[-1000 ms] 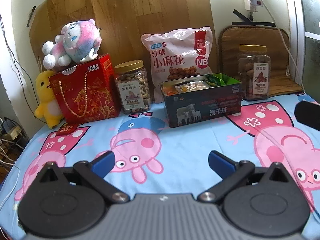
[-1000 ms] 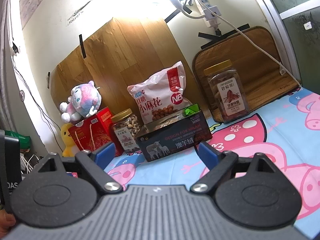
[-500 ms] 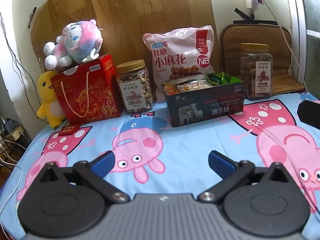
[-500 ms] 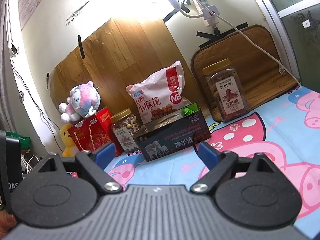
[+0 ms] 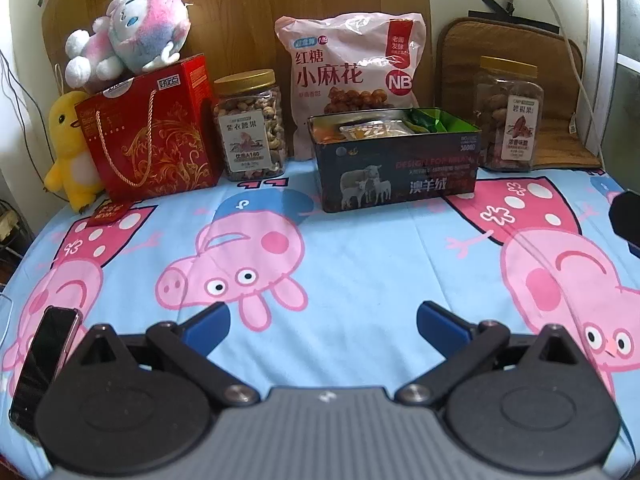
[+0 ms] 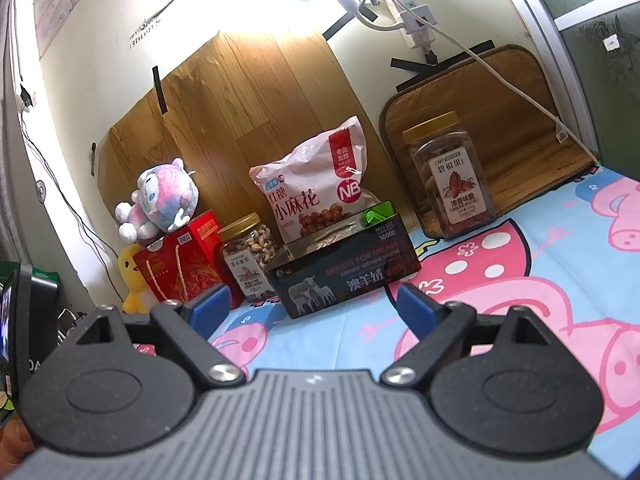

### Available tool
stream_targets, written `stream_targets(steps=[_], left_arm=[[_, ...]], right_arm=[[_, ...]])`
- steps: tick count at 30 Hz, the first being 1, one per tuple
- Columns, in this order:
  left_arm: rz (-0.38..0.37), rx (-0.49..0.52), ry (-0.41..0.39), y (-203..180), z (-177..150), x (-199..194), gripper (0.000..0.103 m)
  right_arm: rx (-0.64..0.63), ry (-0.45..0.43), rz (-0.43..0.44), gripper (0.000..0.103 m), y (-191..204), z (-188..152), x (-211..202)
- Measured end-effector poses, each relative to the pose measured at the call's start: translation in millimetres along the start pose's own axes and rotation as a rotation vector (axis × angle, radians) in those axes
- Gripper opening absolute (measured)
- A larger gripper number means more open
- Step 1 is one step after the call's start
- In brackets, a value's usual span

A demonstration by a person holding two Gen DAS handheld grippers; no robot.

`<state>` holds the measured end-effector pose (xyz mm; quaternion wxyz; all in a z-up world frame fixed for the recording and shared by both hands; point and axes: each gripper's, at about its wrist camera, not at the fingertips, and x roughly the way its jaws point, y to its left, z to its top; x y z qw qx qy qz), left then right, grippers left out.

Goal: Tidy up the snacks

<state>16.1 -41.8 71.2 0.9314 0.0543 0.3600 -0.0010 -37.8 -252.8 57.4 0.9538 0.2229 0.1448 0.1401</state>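
Note:
A dark open tin box [image 5: 396,168] holding snack packets stands at the back middle of the cartoon-pig cloth; it also shows in the right wrist view [image 6: 344,276]. Behind it leans a pink snack bag [image 5: 352,80]. A nut jar [image 5: 250,126] stands to its left and a second jar [image 5: 508,116] to its right. A red gift box [image 5: 152,132] stands further left. My left gripper [image 5: 320,322] is open and empty, well in front of the tin. My right gripper [image 6: 310,306] is open and empty, also short of the tin.
A pink plush [image 5: 128,36] sits on the gift box and a yellow duck plush [image 5: 68,148] beside it. A phone [image 5: 44,360] lies at the cloth's left front. A small red packet [image 5: 108,212] lies near the gift box. A brown mat [image 6: 492,120] leans on the wall.
The left gripper has pulled back and tilted down a little, bringing the phone into view at the left. The right gripper has barely moved. Both stay open.

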Motion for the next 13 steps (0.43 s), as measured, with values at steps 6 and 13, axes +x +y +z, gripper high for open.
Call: stream_targets(steps=[6,13], left_arm=[[0.003,0.005,0.001,-0.1,-0.1,0.9,0.103],[-0.008,0.022,-0.033,-1.3,0.7,-2.1,0.103]], right_arm=[[0.001,0.003,-0.001,0.092,0.1,-0.7,0.6],[0.001,0.004,0.000,0.092,-0.5,-0.7,0.7]])
